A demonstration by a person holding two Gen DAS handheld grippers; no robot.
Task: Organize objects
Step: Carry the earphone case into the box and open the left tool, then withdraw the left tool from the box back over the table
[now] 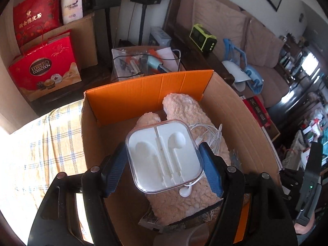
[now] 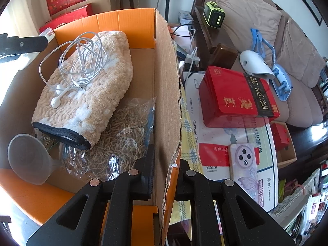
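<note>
A clear plastic earphone case [image 1: 166, 155] with a white moulded insert is clamped between the blue pads [image 1: 211, 170] of the left tool [image 1: 164, 170], which is held part-way open around it, above the open cardboard box [image 1: 235, 119]. The case is seen over a pink fluffy mitt [image 1: 180, 106] that lies inside the box. On the mitt a tangle of white wired earphones [image 2: 82, 65] is spread, with the earbuds lying towards its cuffed end. Under the mitt a clear bag of dried strands [image 2: 123, 135] is seen on the box floor, and a translucent funnel [image 2: 26, 157] is lying in the near corner. The right tool [image 2: 164, 172] is closed on the right wall of the box, one finger inside and one outside, the torn cardboard edge pinched between them. Beside the box, on the worktop [image 2: 266, 151], a red tin [image 2: 235, 98] and a phone [image 2: 244, 166] with a patterned case are placed.
</note>
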